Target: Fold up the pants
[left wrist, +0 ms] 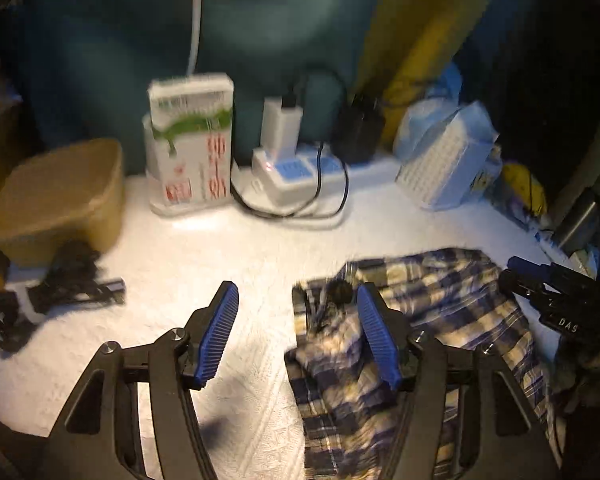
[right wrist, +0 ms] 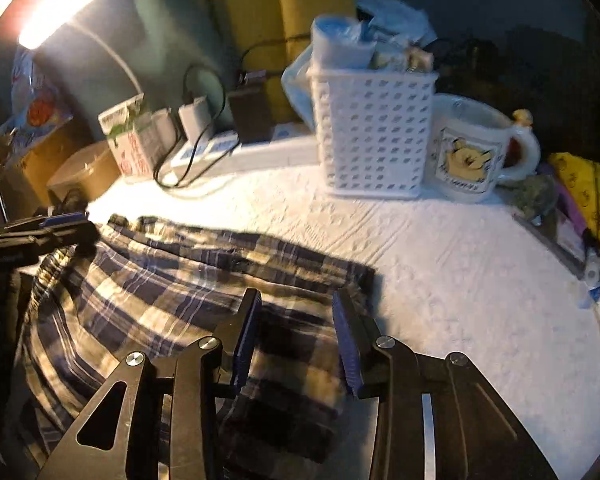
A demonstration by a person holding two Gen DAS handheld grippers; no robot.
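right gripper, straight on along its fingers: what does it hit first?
Probably the blue-and-cream plaid pants: the right gripper points down at that cloth, nothing between its open fingers. Depth is unclear.

Only "DAS" reads clearly — white letters on the right tool (left wrist: pixel 556 300) — carton print blurred.

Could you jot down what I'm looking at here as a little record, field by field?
Garment: plaid pants, lying rumpled, not yet neatly folded
Surface: white textured cloth
Left gripper: open, empty, at the pants' edge
Right gripper: open, over the pants, gripping nothing
Back row: white basket, bear mug, power strip, carton
Picture quality: blurred, dimly lit
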